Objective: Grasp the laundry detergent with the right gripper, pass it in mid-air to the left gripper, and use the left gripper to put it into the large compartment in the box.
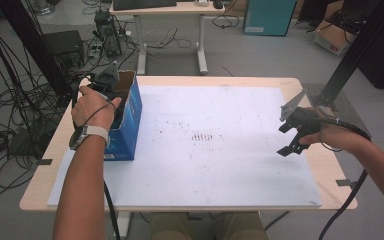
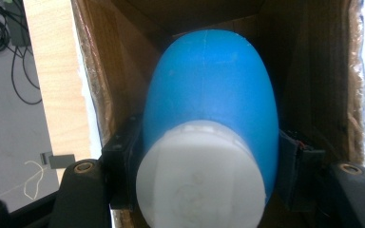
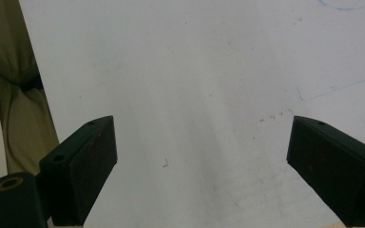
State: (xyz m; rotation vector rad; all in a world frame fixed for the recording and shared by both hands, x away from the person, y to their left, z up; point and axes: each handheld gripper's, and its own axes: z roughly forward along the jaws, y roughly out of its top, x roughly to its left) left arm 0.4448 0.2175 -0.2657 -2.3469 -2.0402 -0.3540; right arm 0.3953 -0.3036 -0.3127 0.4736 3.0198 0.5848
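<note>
A blue bottle (image 2: 209,90) with a white cap (image 2: 197,180) sits between the jaws of my left gripper (image 2: 209,166), cap towards the camera and body pointing down into an open cardboard box (image 2: 313,71). The pads press on both sides of it just behind the cap. From above, the left gripper (image 1: 107,82) hangs over the mouth of the blue-sided box (image 1: 130,120) at the table's left. My right gripper (image 1: 289,137) hovers near the right edge, open and empty. Its jaws (image 3: 218,166) stand wide over the white mat (image 3: 195,71).
The white mat (image 1: 205,150) covers most of the wooden table (image 1: 325,165), with dark smudges at its middle. Cables (image 1: 10,105) lie on the floor to the left. A desk (image 1: 170,30) stands behind the table. A black frame post (image 1: 360,45) rises at the right.
</note>
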